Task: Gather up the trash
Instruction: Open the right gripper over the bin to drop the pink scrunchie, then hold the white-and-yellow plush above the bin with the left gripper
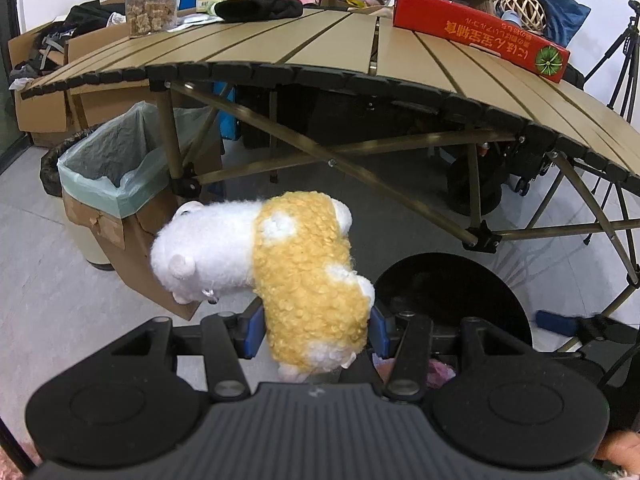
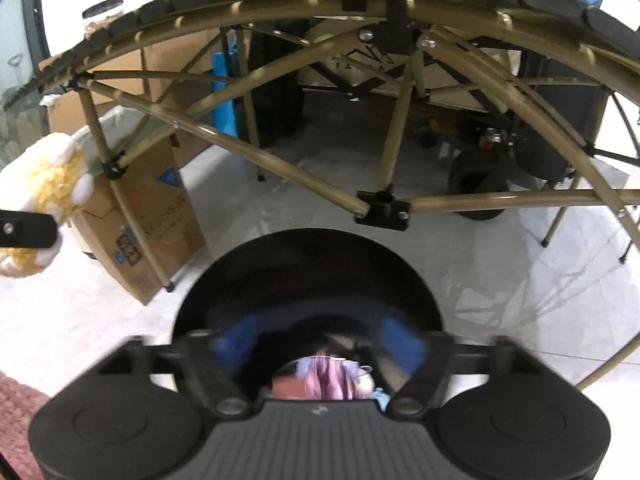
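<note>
The left gripper [image 1: 316, 330] clamps the plush toy [image 1: 280, 264]; the black bin [image 1: 452, 300] sits just right of it, beneath the empty, wide-open right gripper [image 2: 320, 340].

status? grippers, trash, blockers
Left gripper shut on plush toy. Right gripper open, nothing gripped, over black round bin. Lined box bin beside table leg; path clear.

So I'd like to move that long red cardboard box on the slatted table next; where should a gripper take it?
Grip the long red cardboard box across its narrow width, near the end with the green emblem, coming from the table's near edge. It lies flat, and that end sits closest to that edge, clear of the clutter behind.
</note>
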`<state>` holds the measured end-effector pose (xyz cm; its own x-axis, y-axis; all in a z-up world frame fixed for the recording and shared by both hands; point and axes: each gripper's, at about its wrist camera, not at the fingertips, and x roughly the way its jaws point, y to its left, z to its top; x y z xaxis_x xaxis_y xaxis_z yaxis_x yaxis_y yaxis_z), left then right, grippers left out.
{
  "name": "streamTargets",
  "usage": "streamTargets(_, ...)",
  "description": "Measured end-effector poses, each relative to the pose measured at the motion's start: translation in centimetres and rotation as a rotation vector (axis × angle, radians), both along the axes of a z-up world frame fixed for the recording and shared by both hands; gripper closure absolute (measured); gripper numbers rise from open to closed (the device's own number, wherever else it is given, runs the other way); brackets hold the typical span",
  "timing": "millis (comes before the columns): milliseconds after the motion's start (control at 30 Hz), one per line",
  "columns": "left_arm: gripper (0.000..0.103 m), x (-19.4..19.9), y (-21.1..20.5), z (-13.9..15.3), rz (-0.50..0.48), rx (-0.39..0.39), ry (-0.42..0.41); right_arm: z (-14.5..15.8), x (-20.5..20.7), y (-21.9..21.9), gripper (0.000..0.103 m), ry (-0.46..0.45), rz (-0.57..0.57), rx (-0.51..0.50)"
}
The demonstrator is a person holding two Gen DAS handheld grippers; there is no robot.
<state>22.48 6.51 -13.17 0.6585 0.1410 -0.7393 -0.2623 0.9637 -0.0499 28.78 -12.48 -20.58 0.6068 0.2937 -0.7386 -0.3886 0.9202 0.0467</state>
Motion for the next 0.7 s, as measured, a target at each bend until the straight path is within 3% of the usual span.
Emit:
streamTargets(100, 0.052, -0.1, 0.2, -0.1, 0.006, -0.004, 0.003, 0.0, 0.1, -0.2, 0.000, 0.008, -0.022, -0.039)
streamTargets(700, 0.052, 0.2, -0.9, -0.3, -0.024, -0.008, 0.008, 0.4, 0.1, -2.0, 0.000, 0.073, -0.073, -0.050)
